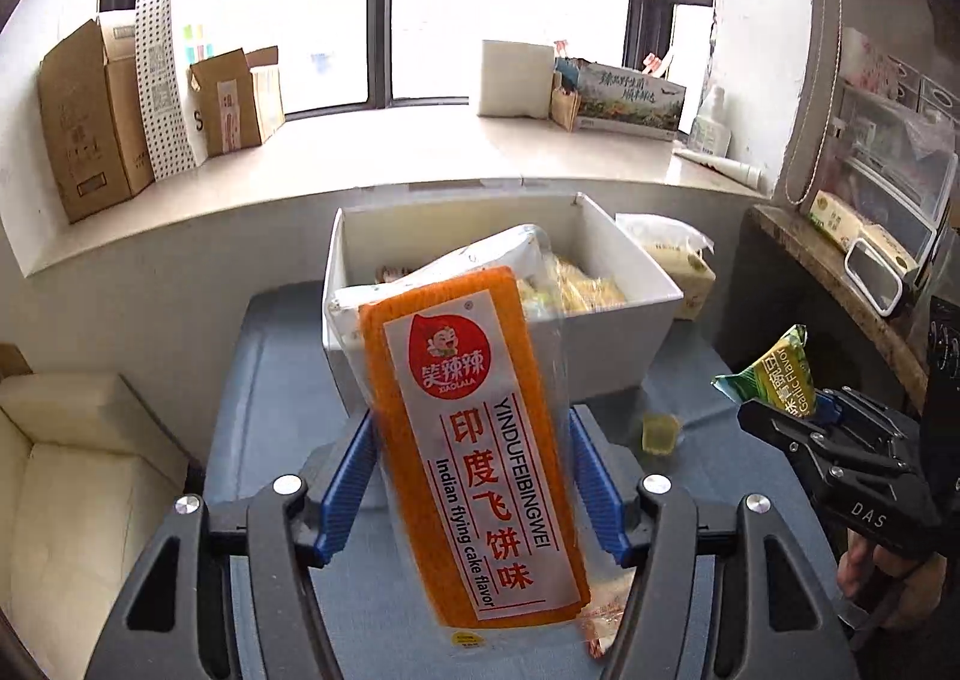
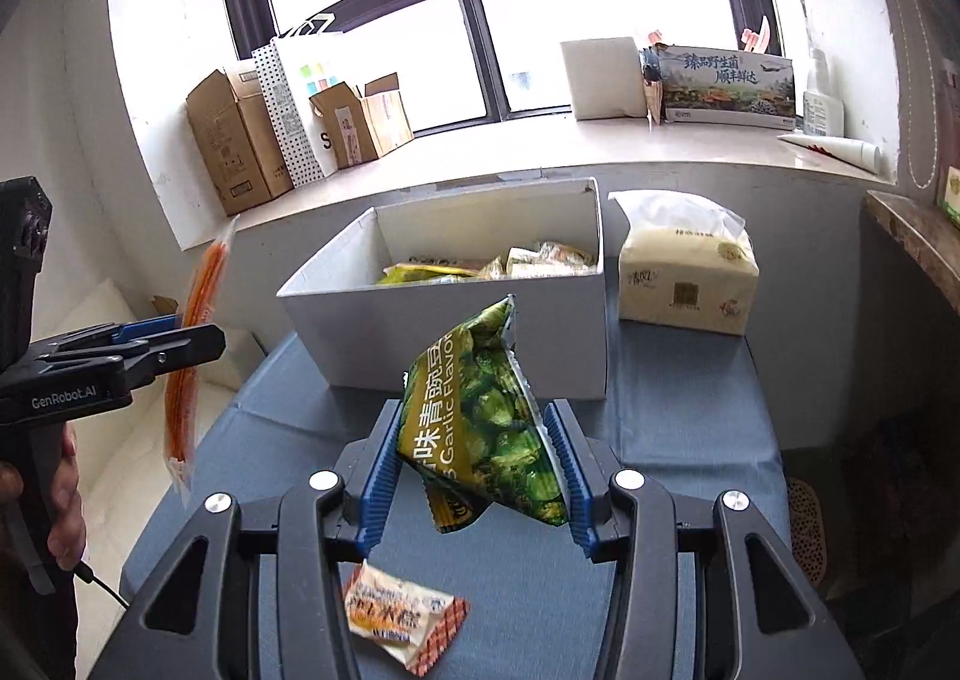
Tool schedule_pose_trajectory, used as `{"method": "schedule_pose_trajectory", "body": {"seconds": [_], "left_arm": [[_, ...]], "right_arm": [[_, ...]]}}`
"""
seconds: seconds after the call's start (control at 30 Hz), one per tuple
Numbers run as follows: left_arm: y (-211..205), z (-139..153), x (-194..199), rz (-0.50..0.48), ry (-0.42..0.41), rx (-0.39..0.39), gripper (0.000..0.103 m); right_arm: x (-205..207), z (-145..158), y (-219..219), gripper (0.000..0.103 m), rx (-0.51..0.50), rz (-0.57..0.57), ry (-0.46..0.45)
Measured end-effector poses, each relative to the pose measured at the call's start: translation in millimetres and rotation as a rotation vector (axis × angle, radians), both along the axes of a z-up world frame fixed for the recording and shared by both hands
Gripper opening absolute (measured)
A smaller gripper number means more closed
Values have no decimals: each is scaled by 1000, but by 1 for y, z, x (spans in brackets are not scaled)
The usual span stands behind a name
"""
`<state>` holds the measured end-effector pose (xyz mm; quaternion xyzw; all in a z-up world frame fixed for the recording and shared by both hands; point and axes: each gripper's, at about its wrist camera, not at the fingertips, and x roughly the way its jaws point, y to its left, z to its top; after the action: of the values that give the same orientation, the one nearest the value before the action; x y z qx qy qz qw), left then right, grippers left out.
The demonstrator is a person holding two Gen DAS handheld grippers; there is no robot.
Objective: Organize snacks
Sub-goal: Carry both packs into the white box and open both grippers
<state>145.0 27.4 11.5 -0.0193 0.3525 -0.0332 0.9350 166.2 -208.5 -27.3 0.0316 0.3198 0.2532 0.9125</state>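
A white box sits in the middle of both views on a table with a blue cloth, already holding several snack packs; a pack of tissues stands just right of it.

The left claw is clamped on a long orange snack pack, held up in the lower middle of the left wrist view, in front of the box. Seen edge-on at the left of the right wrist view, the pack droops below the claw, so the grip looks to be on its middle only; it could swing, snag the box wall or slip out.

The right claw grips a green pea bag at a tilt, low centre. The bag is puffy and slick, so it may twist free.

A small orange-and-white packet lies on the cloth at the bottom, and a small yellow-green piece lies near the box; either is easily overlooked.
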Motion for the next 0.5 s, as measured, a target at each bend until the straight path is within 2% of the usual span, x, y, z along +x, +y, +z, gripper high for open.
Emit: {"method": "schedule_pose_trajectory", "body": {"seconds": [0.13, 0.23, 0.33, 0.4, 0.43, 0.5], "left_arm": [[11, 26, 49, -43, -32, -3, 68], [14, 39, 89, -19, -49, 68, 68], [18, 48, 126, -22, -82, 77, 68], [21, 48, 151, -5, -70, 89, 69], [21, 45, 163, -3, -56, 102, 71], [19, 33, 184, 8, -19, 139, 89]], "right_arm": [[52, 24, 10, 51, 32, -18, 27], [88, 39, 21, 51, 29, -40, 41], [122, 52, 35, 51, -9, -66, 28], [142, 58, 47, 51, -37, -71, 27], [152, 59, 50, 51, -18, -75, 35], [169, 58, 54, 54, 14, -76, 54]]}}
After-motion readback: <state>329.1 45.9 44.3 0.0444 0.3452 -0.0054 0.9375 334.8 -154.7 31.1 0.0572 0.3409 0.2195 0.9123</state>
